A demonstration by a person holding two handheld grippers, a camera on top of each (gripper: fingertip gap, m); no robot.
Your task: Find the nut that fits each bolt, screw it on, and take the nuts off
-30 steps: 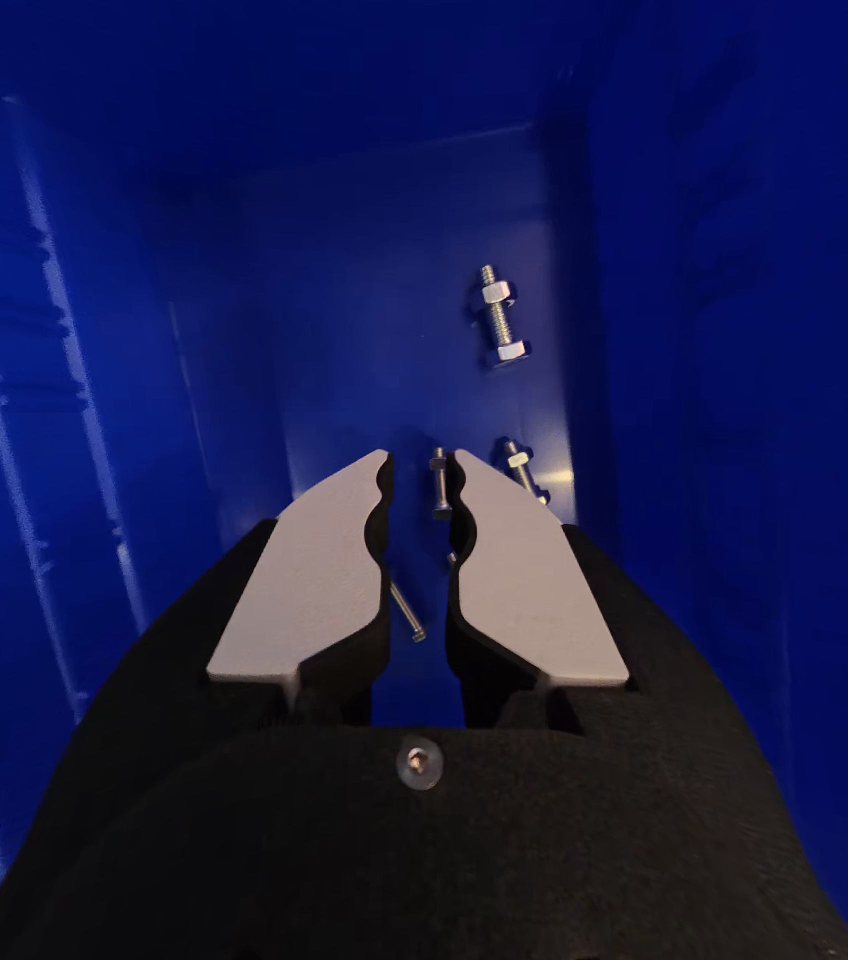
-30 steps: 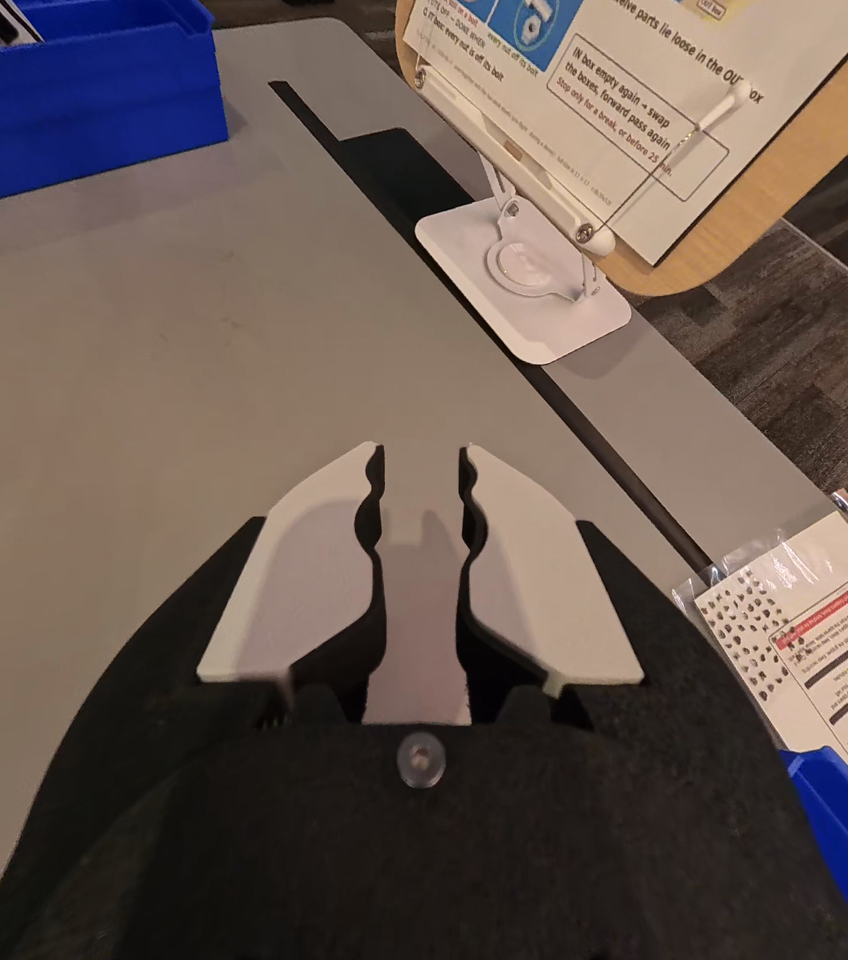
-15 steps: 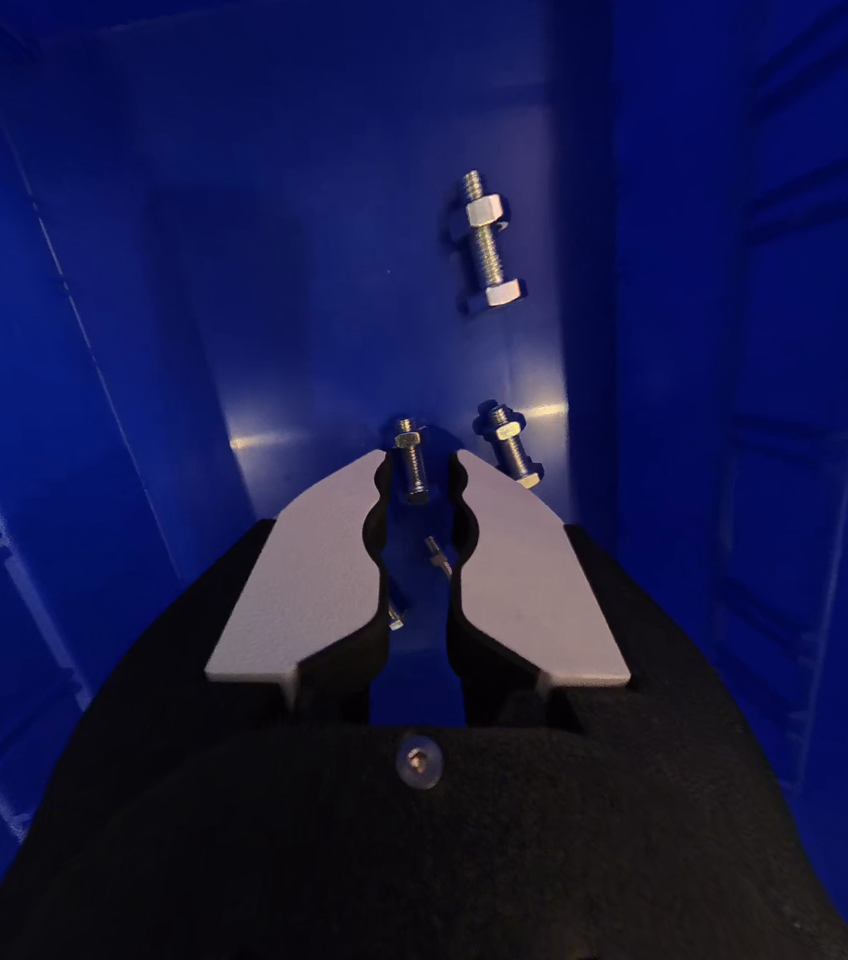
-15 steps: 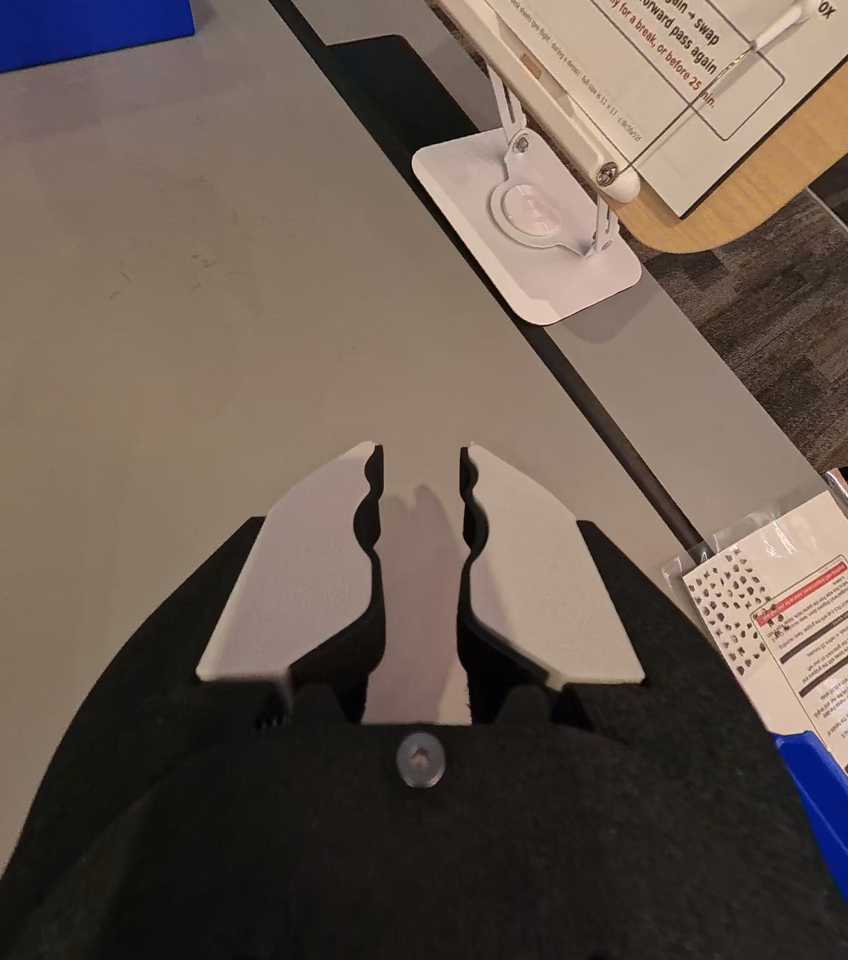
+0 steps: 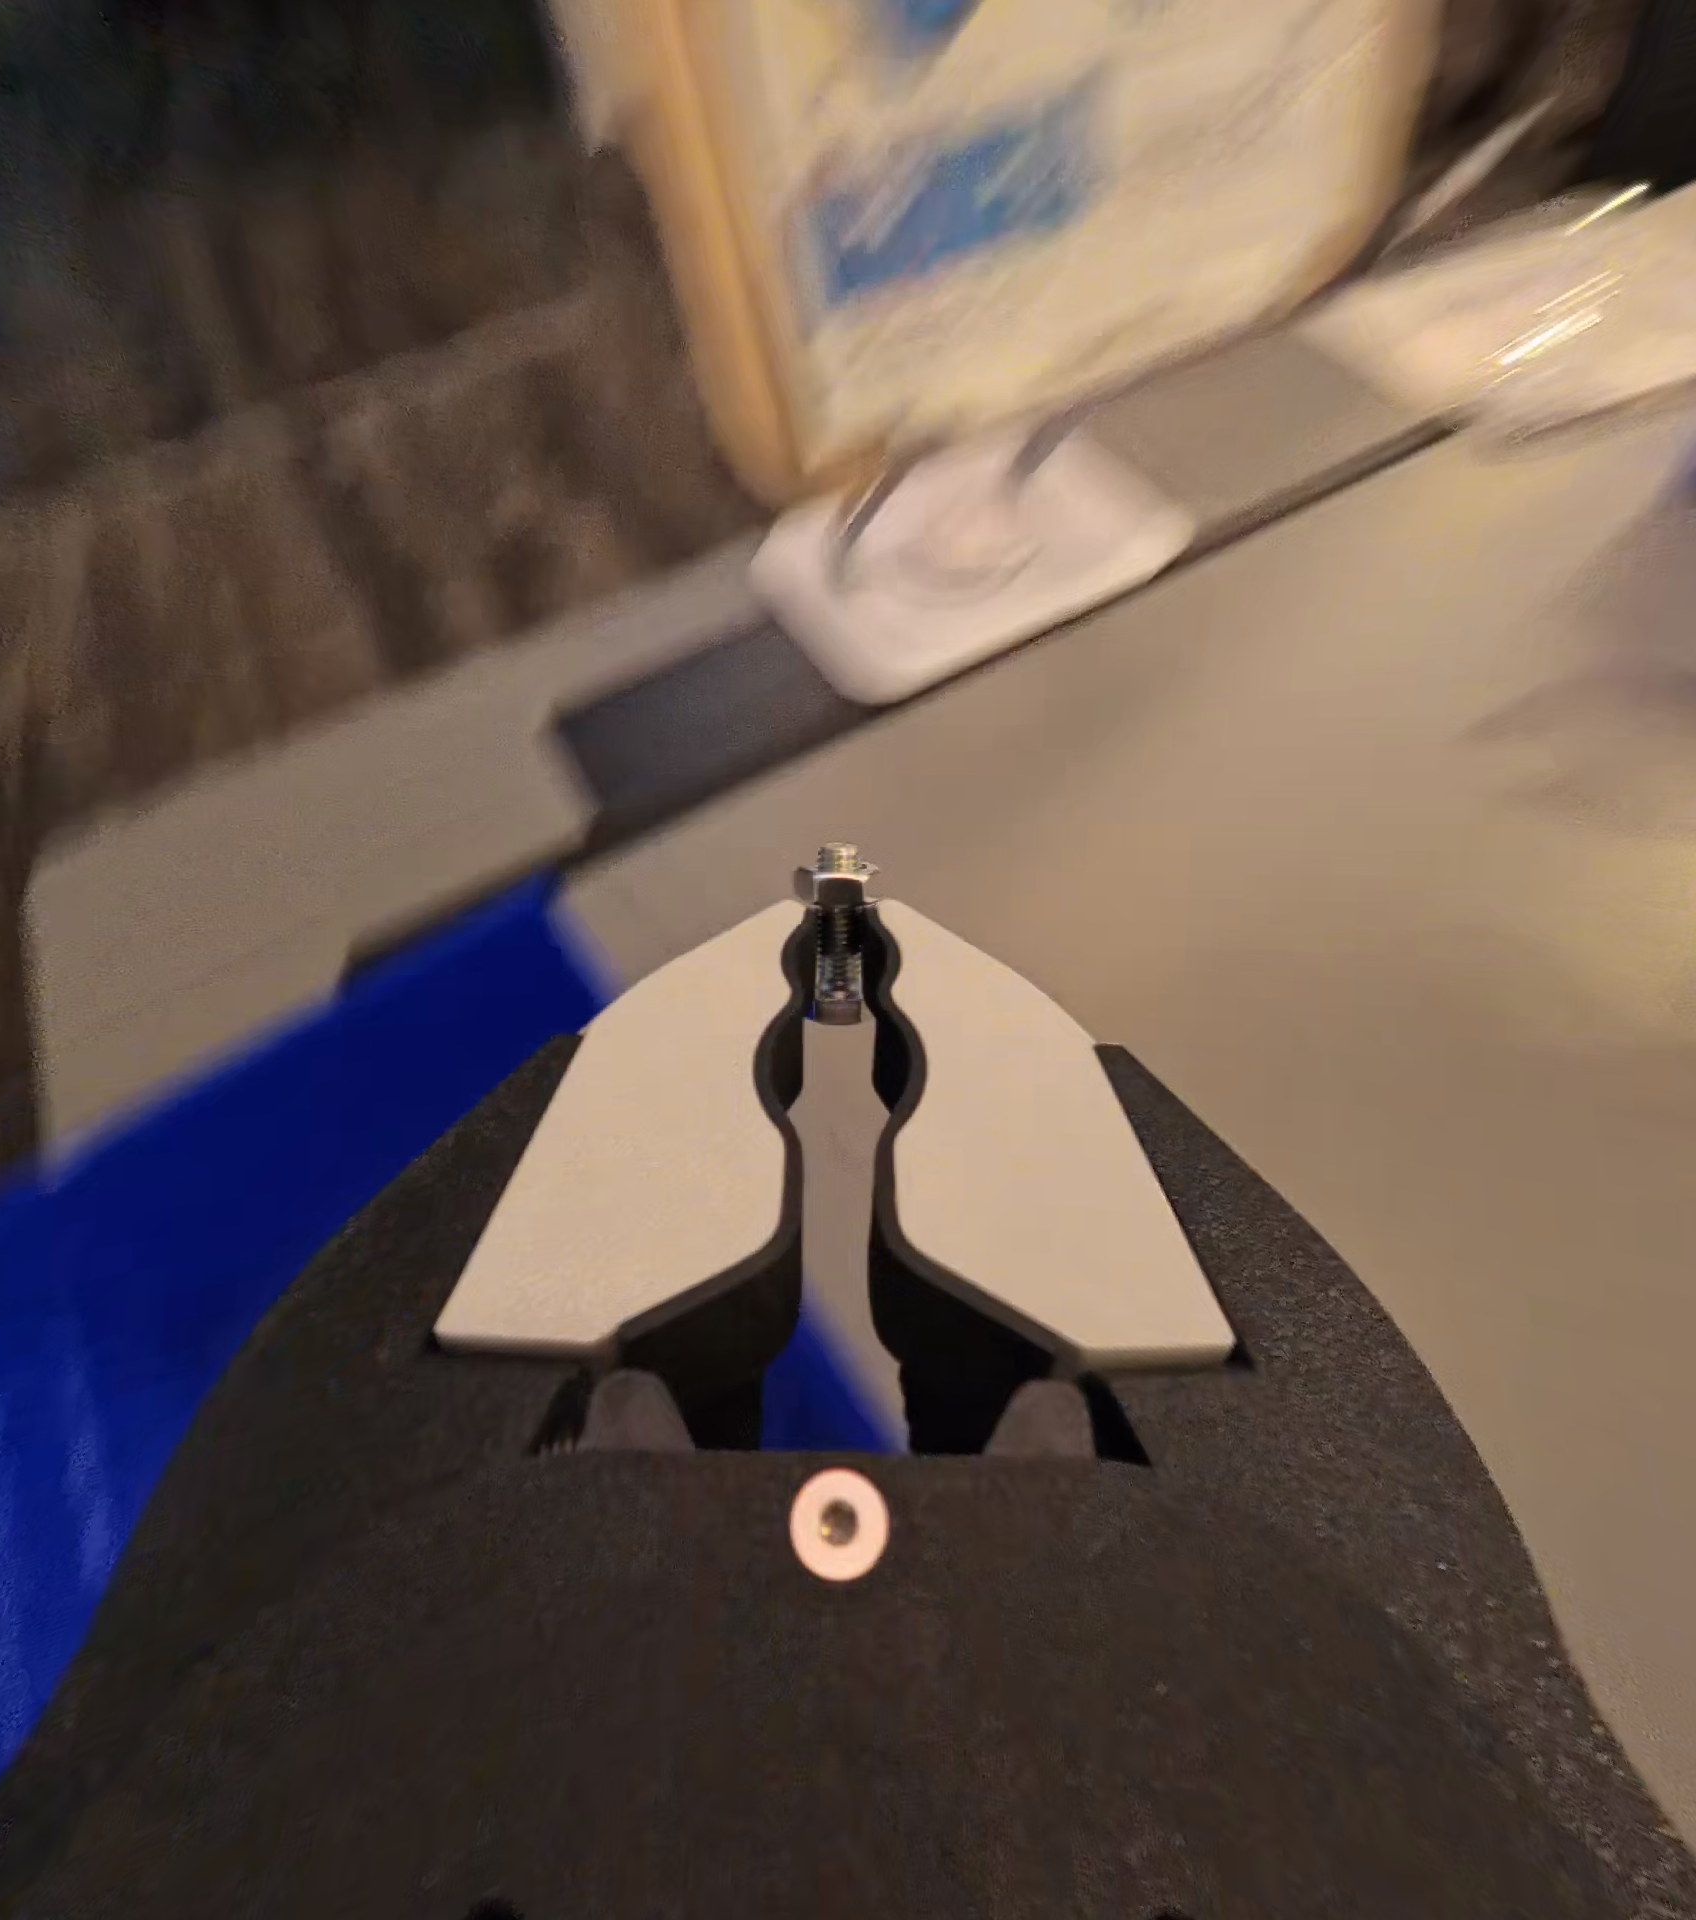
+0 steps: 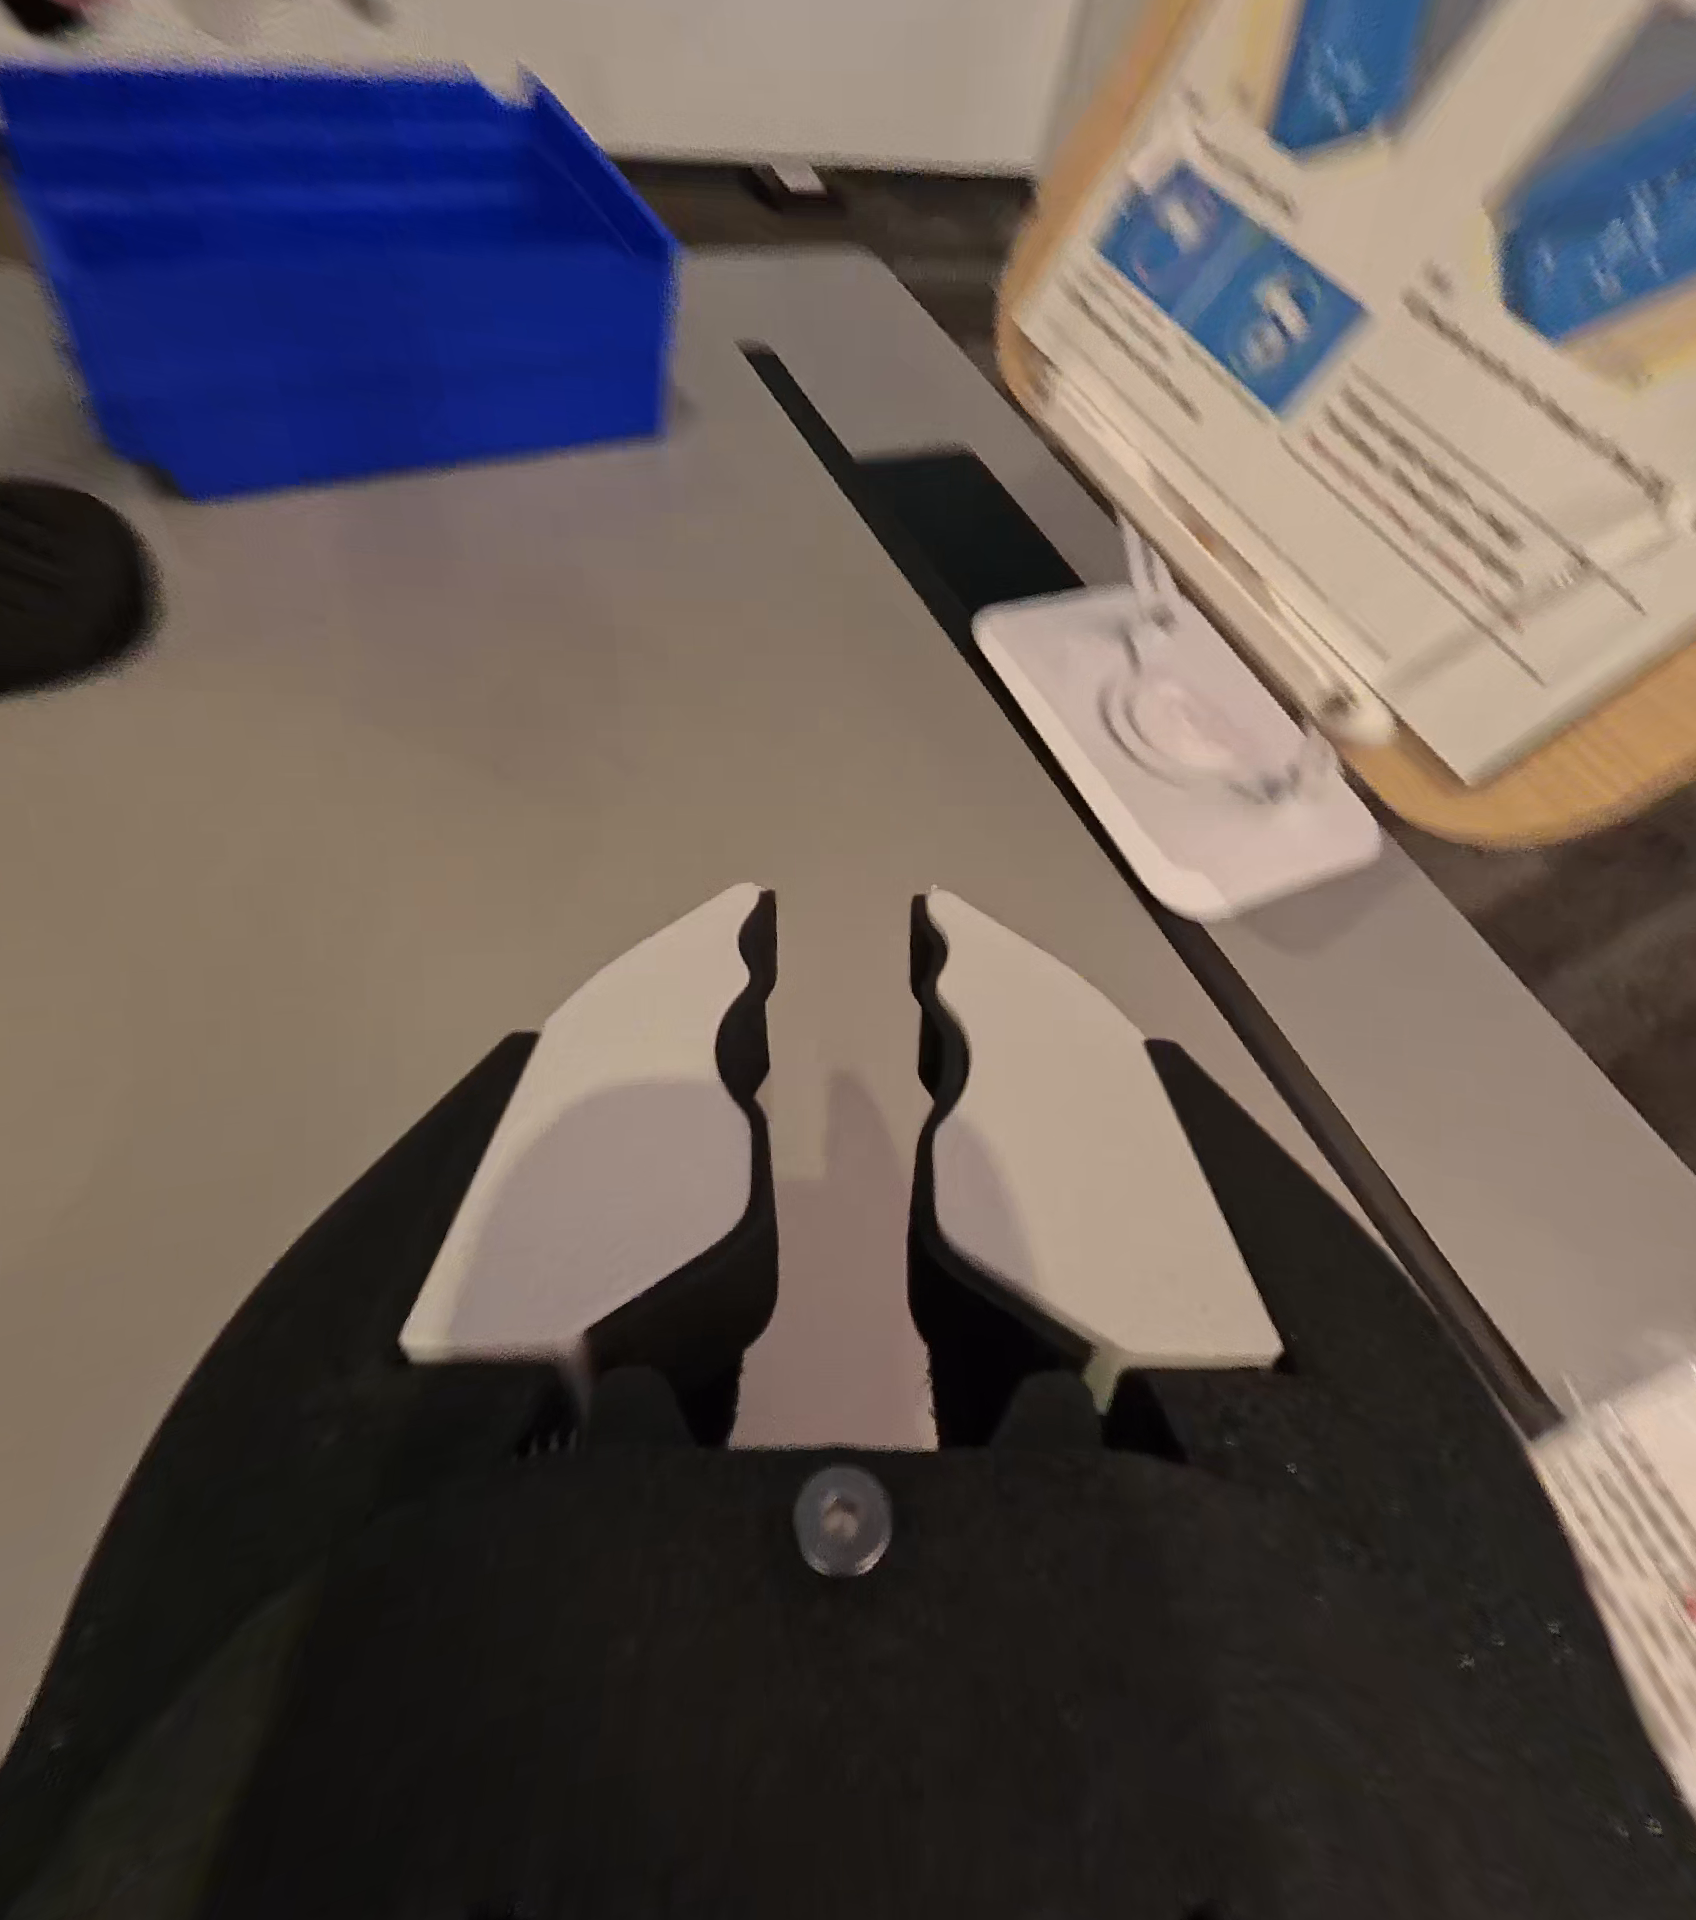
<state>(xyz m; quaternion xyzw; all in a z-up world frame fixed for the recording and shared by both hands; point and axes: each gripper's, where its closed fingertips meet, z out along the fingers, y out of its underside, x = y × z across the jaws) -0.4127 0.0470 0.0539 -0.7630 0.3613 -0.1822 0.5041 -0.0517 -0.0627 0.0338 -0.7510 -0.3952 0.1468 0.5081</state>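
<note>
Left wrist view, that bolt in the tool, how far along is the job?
Done: the left tool has closed on a small bolt and holds it above the grey table. In hand: its nut is still threaded on near the tip. Left: the right tool, open and empty, must unscrew that nut.

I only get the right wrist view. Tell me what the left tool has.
Observer: The left tool is shut on a bolt, which lies along its fingers.
Operator: Report the nut.
Observer: A nut sits on the thread just past the fingertips, near the bolt's far end.
Operator: Give me the head's position.
Observer: The head sits back between the fingers, toward the tool's body.
</note>
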